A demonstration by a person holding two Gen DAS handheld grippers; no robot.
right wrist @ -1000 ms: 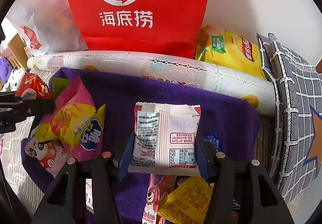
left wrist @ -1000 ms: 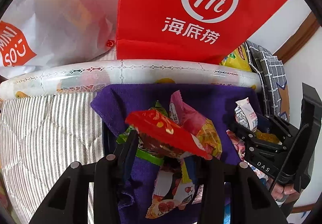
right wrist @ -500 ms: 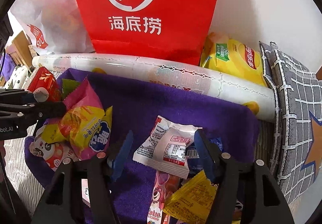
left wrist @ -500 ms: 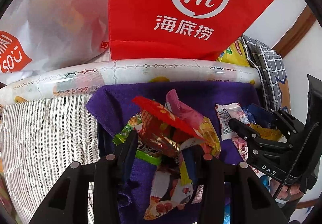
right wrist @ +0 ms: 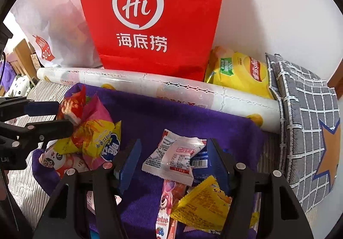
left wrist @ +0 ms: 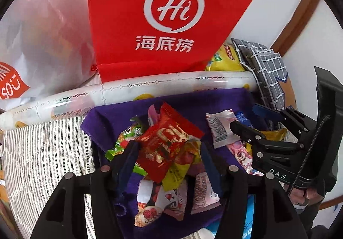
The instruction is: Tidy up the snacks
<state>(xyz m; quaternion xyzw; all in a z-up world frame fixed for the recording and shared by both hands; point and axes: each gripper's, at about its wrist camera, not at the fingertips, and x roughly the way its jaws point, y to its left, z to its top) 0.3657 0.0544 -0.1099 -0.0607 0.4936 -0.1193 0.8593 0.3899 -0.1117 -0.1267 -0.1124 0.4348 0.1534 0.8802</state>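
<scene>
Snacks getting dropped: left claw just spread off the red packet, right claw spread too, white packet loose on the purple towel.

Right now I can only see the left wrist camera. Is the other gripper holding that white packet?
Observer: No. The right gripper has just been opening its jaws; the white packet lies loose between them on the purple cloth.
Operator: What's peeking out behind the red bag?
Observer: A whole yellow chips bag, leaning beside the red bag.
Operator: And the checked cushion?
Observer: It has a big orange star on it.
</scene>
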